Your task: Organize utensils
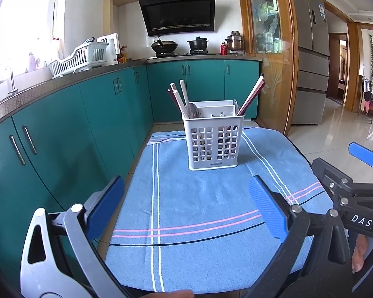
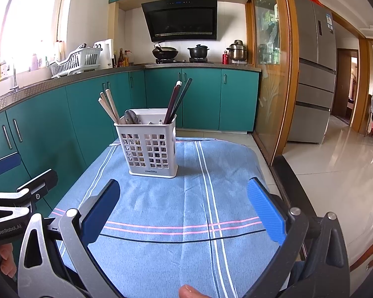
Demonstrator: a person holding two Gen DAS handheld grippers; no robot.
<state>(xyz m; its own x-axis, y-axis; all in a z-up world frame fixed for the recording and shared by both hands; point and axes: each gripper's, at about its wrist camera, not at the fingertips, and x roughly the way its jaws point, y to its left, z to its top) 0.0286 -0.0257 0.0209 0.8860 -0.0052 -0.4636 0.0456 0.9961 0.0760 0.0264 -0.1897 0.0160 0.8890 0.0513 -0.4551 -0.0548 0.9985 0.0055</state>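
i have both grippers hovering over the near end of the blue striped cloth (image 1: 199,198), side by side, and neither one holds anything. the left gripper (image 1: 186,206) has its blue pads wide apart, with only bare cloth showing between them. the right gripper (image 2: 184,206) stands the same way, fingers spread, nothing between the pads. in the left wrist view i can see part of the right gripper's black frame at the right edge, with one blue pad raised above the tiled floor (image 1: 335,129).

the white utensil caddy (image 1: 215,144) stands upright on the far part of the cloth, well apart from both sets of fingers. its walls are a lattice of square holes and its inside is split by dividers. a bundle of pale chopsticks (image 1: 180,99) leans out of the left compartment, and beside them a round metal utensil head (image 2: 131,117) shows just above the rim. dark red chopsticks (image 1: 252,94) lean out of the right side. one small white handle tip pokes up near the middle; i cannot tell what it belongs to.

teal cabinets (image 1: 87,114) run along the left, and a cooktop with a wok (image 1: 164,46) sits behind.
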